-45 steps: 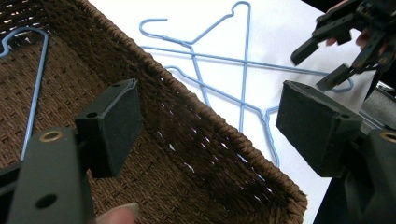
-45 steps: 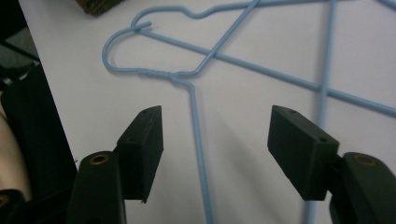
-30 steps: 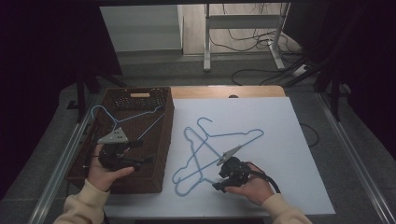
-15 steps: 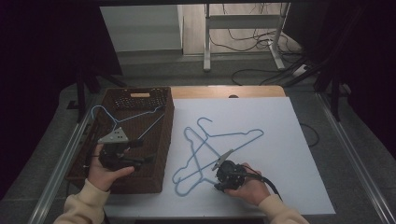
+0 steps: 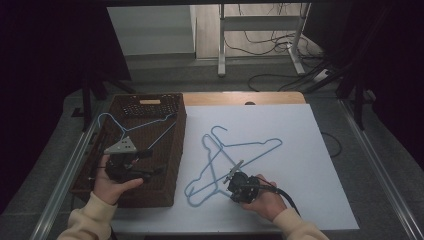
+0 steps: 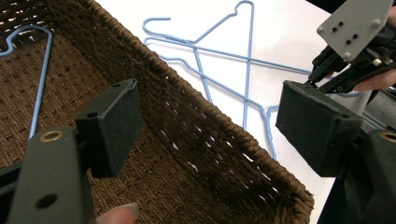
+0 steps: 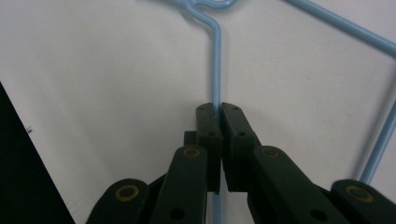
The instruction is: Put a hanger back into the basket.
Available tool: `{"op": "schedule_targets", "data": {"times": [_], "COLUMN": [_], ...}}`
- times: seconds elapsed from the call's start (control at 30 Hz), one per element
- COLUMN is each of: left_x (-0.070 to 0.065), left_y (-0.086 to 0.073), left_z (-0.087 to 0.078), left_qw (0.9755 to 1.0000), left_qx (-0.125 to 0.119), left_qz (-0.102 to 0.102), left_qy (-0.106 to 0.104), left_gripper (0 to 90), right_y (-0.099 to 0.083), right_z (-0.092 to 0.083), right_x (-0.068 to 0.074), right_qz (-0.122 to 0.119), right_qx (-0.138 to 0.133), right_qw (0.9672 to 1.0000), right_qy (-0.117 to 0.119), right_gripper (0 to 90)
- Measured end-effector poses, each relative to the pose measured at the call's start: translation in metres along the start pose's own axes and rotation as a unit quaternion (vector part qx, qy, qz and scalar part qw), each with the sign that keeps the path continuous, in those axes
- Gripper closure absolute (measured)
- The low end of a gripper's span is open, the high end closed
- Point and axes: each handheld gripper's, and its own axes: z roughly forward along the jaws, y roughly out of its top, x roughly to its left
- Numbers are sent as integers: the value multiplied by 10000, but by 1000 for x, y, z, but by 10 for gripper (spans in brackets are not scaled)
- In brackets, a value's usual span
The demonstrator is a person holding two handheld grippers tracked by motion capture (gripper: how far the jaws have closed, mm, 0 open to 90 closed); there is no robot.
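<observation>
Two light-blue wire hangers (image 5: 250,146) lie crossed on the white table top. My right gripper (image 5: 229,176) is at their lower part. In the right gripper view its jaws (image 7: 216,111) have just been closing and now pinch a straight run of blue hanger wire (image 7: 216,70). My left gripper (image 5: 150,162) hovers over the brown wicker basket (image 5: 178,145), jaws wide open (image 6: 217,123) with nothing between the pads (image 6: 116,119). A third blue hanger (image 5: 145,127) lies inside the basket, also in the left gripper view as the basket hanger (image 6: 41,79).
The basket stands at the table's left edge; its woven rim (image 6: 196,100) separates it from the crossed table hangers (image 6: 219,51). The right gripper's grey plate (image 6: 355,25) appears beyond. Bare white surface (image 5: 300,165) extends to the right. Cables and a stand leg lie on the floor behind.
The right gripper's jaws closed onto the hanger wire and the hand edged slightly left. The left hand and gripper stayed still over the basket.
</observation>
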Motion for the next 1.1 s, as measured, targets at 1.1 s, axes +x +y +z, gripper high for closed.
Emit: {"op": "schedule_targets", "data": {"times": [1.1], "left_x": [-5], "left_y": [-1], "left_z": [7], "left_qw": [9999], "left_qx": [53], "left_qz": [120], "left_qy": [-19], "left_gripper": [235], "right_y": [-47], "right_z": [-88], "right_x": [-54], "right_qz": [1156], "right_qx": [-2449], "right_qw": [9522], "right_qy": [1416], "right_gripper": [870]}}
